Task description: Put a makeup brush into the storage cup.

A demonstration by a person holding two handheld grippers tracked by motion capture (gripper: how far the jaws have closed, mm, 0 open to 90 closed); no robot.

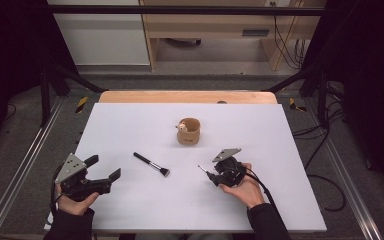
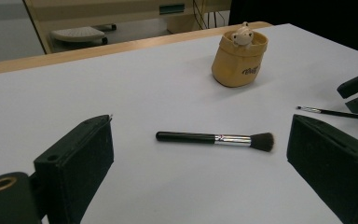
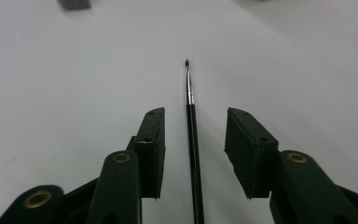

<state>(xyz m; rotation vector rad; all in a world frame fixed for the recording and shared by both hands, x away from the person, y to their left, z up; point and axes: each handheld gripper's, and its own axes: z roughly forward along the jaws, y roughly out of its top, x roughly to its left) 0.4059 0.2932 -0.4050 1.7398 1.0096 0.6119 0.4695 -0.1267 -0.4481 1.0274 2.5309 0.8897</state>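
Observation:
A thin black liner brush [image 3: 189, 93] lies on the white table, its shaft running between the parted jaws of my right gripper [image 3: 193, 114]; neither pad touches it. In the high view the right gripper [image 1: 214, 176] sits low at the table's right front, the thin brush [image 1: 203, 171] poking out to its left. A thicker black makeup brush [image 1: 151, 164] with a silver ferrule lies mid-table. My left gripper [image 1: 105, 167] rests at the left front, wide open and empty, facing that thicker brush [image 2: 214, 138]. A tan pouch [image 1: 189, 132] stands farther back.
The tan pouch [image 2: 240, 58] holds a small pale toy figure [image 2: 241, 33]. The white table top [image 1: 130, 125] ends in a wooden strip [image 1: 187, 96] at the far side. Black frame posts and cables flank the table on the floor.

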